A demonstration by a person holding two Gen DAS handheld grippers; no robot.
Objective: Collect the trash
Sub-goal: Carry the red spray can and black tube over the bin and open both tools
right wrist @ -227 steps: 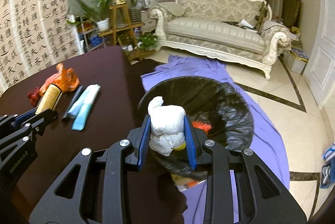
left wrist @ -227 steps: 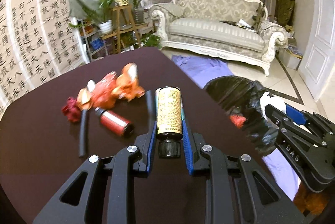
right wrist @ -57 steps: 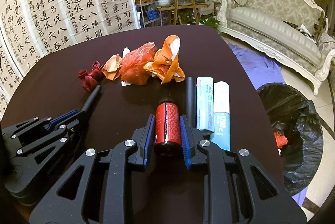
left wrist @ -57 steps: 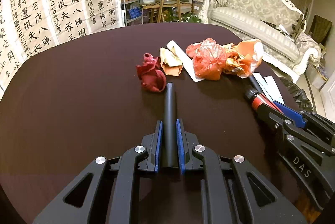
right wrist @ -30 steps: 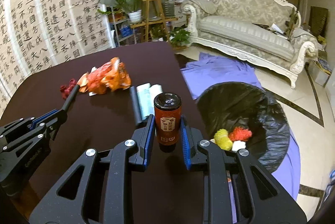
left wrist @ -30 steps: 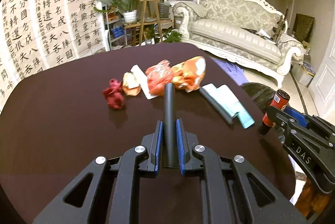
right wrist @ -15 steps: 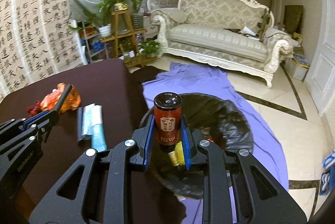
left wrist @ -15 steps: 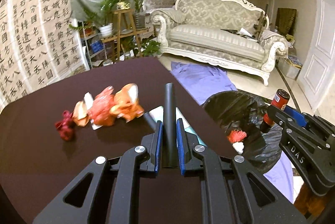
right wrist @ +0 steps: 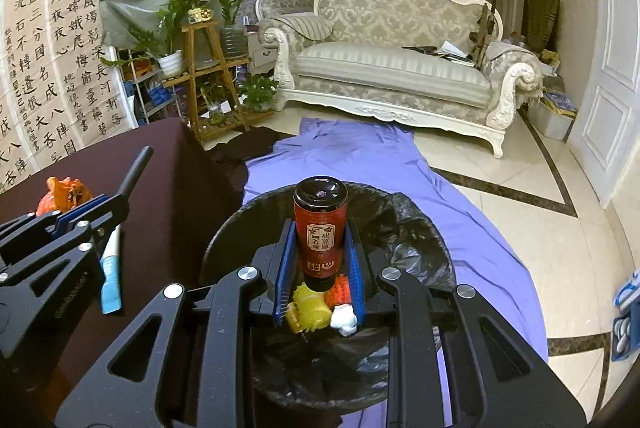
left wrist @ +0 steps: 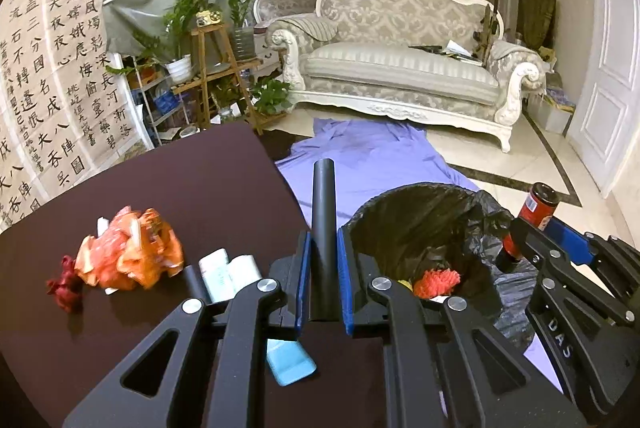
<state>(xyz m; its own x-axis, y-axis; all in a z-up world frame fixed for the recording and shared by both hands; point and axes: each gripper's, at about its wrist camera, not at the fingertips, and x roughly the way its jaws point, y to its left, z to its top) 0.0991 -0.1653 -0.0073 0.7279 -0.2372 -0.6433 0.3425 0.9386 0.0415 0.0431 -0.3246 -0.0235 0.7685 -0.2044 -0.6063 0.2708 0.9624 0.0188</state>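
Note:
My left gripper (left wrist: 323,252) is shut on a black tube (left wrist: 323,212) that sticks out forward, over the dark table's right edge beside the bin. My right gripper (right wrist: 320,248) is shut on a red bottle (right wrist: 320,224), held upright above the black-lined trash bin (right wrist: 416,228). Inside the bin lie yellow (right wrist: 310,306), red and white scraps. On the table (left wrist: 200,188) remain crumpled orange wrappers (left wrist: 128,252), a dark red scrap (left wrist: 64,288), two light blue tubes (left wrist: 224,272) and a black tube (left wrist: 194,278). The left wrist view shows the red bottle (left wrist: 538,208) at the right, over the bin (left wrist: 424,216).
A purple cloth (right wrist: 360,160) lies on the tiled floor under the bin. A white sofa (right wrist: 400,68) stands behind it, a wooden plant stand (right wrist: 204,68) to the left, calligraphy sheets (left wrist: 60,68) on the left wall and a white door (right wrist: 616,68) at the right.
Both grippers have swung right, from over the table toward the bin. The red bottle now hangs over the bin's opening and the black tube has reached the table's edge.

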